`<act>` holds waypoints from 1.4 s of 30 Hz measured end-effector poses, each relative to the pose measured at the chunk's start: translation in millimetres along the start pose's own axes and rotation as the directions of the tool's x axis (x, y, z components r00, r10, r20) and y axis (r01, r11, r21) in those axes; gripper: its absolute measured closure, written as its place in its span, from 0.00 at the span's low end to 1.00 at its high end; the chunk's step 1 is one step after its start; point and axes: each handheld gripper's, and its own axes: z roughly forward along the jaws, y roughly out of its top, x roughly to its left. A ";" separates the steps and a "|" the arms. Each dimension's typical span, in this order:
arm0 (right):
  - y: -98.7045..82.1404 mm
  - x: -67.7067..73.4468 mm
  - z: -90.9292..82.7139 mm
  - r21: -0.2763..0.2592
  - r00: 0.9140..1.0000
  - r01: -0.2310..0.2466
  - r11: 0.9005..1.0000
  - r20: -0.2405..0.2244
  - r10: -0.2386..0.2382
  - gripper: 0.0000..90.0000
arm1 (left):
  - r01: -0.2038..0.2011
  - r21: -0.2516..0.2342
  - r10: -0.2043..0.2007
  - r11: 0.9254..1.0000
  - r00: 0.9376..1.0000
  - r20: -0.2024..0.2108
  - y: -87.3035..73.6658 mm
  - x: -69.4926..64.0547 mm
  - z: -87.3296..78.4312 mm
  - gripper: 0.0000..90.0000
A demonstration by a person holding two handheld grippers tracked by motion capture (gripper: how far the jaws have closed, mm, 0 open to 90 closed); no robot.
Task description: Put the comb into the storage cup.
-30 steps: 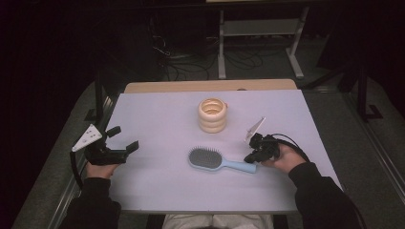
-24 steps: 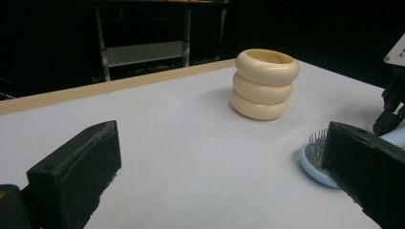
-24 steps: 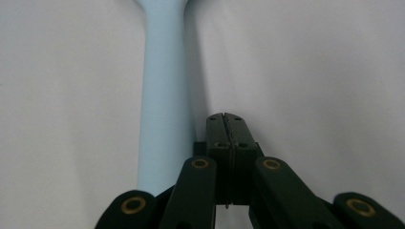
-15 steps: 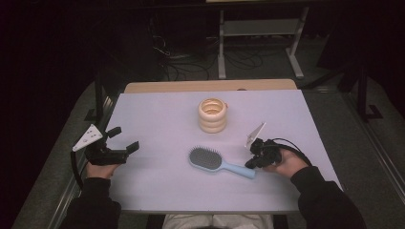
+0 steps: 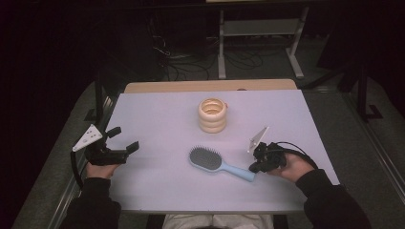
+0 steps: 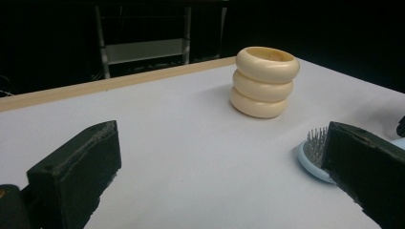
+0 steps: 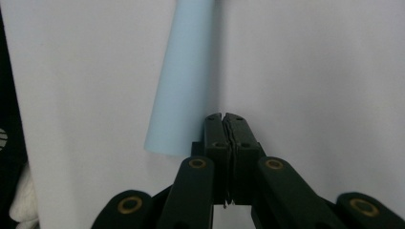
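Note:
A light blue hairbrush (image 5: 210,161) lies bristles up on the white table (image 5: 157,119), its handle pointing right. My right gripper (image 5: 253,167) sits at the handle's free end with its jaws shut and nothing between them. In the right gripper view the handle (image 7: 184,76) runs just left of the right gripper (image 7: 223,117) tips, beside them rather than in them. My left gripper (image 5: 124,139) rests at the table's left edge, open and empty. In the left gripper view the left gripper (image 6: 222,143) frames the brush head (image 6: 313,152) and a cream ring stack (image 6: 265,81).
The cream ring stack (image 5: 212,114) stands upright behind the brush, near the table's middle. A wooden strip (image 5: 210,86) borders the far edge. Dark floor, cables and a metal rack (image 5: 258,28) lie beyond.
My right hand has slid a little toward the near edge, bringing its shut jaws to the end of the brush handle. The left hand, brush and ring stack stay put.

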 end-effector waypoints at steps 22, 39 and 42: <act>21.9 11.6 -44.0 -0.012 0.997 0.033 0.999 0.070 -0.032 0.71 | -0.004 -0.002 0.004 1.000 1.000 -0.007 0.2 0.0 -0.6 0.00; 52.7 8.7 -29.6 -0.048 0.989 0.021 0.999 0.147 -0.014 0.00 | -0.010 -0.009 0.010 1.000 1.000 -0.016 1.2 -0.1 -1.9 0.00; 57.1 8.8 -24.4 -0.053 0.989 0.032 0.998 0.149 -0.024 0.00 | -0.013 -0.006 0.013 1.000 1.000 -0.015 1.2 -0.2 -1.7 0.00</act>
